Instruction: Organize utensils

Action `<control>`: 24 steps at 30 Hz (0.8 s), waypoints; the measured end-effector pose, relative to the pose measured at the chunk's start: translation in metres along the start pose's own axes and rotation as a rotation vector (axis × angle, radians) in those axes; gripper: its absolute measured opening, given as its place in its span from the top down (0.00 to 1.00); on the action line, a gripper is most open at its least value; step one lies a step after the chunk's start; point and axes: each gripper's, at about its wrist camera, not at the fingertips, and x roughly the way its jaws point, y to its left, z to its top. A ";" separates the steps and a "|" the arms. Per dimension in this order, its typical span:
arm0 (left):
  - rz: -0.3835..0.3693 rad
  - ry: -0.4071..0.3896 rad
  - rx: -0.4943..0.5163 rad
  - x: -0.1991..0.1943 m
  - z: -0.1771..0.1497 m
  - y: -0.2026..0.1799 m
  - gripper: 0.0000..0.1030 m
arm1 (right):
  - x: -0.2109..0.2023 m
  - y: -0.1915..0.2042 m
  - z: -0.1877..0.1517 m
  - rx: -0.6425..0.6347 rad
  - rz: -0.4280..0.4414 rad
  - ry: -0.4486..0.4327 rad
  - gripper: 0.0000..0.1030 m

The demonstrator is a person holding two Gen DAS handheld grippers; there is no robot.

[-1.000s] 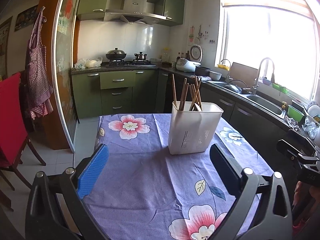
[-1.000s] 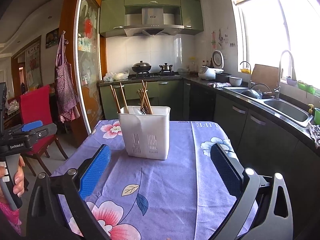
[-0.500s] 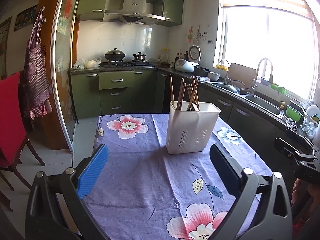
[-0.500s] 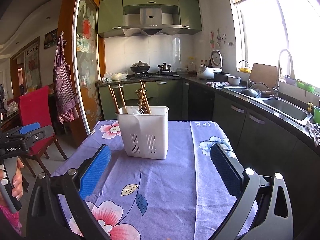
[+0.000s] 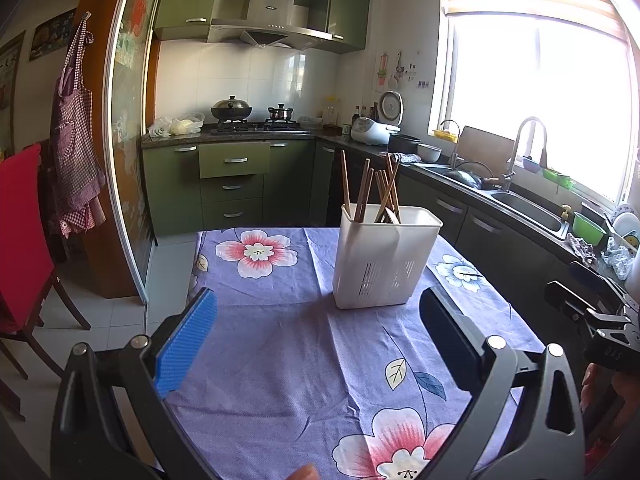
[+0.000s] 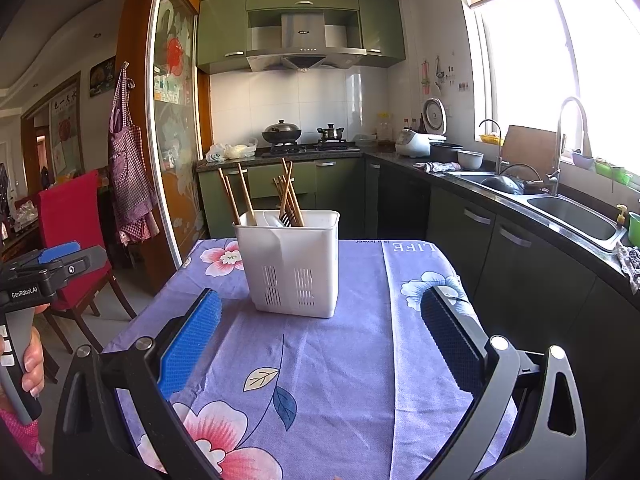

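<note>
A white slotted utensil holder (image 5: 386,258) stands on the table with the purple flowered cloth (image 5: 280,344). Several brown chopsticks (image 5: 370,190) stand upright in it. It also shows in the right wrist view (image 6: 294,264), with chopsticks (image 6: 290,196) and a dark utensil inside. My left gripper (image 5: 318,316) is open and empty, held above the cloth short of the holder. My right gripper (image 6: 320,318) is open and empty, also short of the holder. Each gripper shows at the edge of the other's view.
A red chair (image 5: 22,240) stands left of the table. Green cabinets and a counter with sink (image 5: 524,208) run along the right. A stove with pots (image 5: 232,112) is at the back. The table's edges drop off left and right.
Both grippers have drifted slightly, so the holder sits a little differently in each view. Both stay open and empty.
</note>
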 end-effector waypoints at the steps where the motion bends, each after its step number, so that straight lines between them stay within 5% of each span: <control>1: 0.001 0.001 -0.001 0.000 0.000 0.000 0.07 | 0.000 0.000 0.000 0.000 0.000 0.000 0.04; 24: -0.008 0.030 -0.027 0.005 -0.002 0.001 0.07 | 0.007 0.002 -0.006 -0.005 0.005 0.012 0.04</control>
